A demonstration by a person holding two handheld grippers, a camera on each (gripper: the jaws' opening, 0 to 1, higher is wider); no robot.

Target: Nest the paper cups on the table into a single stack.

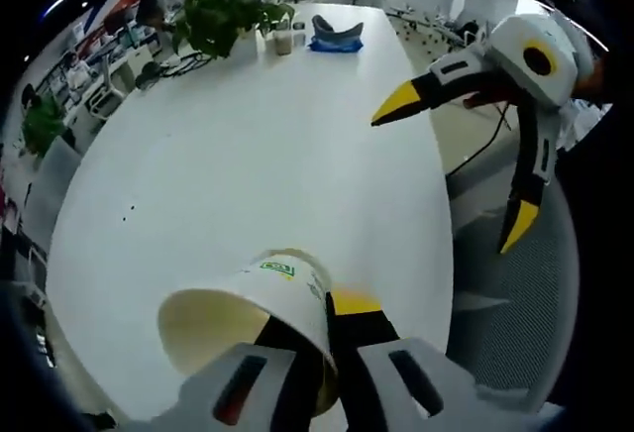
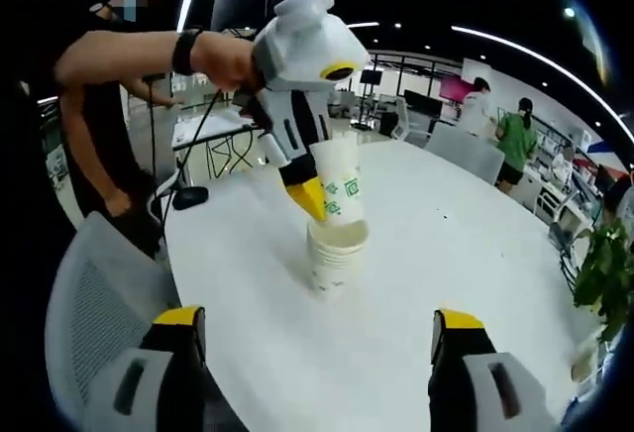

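Right gripper view: my left hand-held gripper (image 2: pixel 319 197) descends from upper left, its jaws clamped on the rim of a paper cup (image 2: pixel 340 186) with green print. The cup hangs upright, its base entering the mouth of the cup stack (image 2: pixel 334 259), which stands on the white worktop (image 2: pixel 466 254). My right hand-held gripper (image 2: pixel 317 338) stands wide apart with nothing between its jaws, which rise from the lower edge, near the stack but not touching it. A grey mesh chair (image 2: pixel 89 293) sits at the worktop's near left edge; a potted plant (image 2: pixel 606 264) stands at far right.

Left gripper view: one jaw lies inside the held cup (image 1: pixel 253 318), the other outside its wall. My right hand-held gripper (image 1: pixel 451 179) appears at upper right, yellow tips spread wide above the worktop (image 1: pixel 248 155) edge. A plant (image 1: pixel 223 16) and a blue object (image 1: pixel 335 38) stand at the far end.
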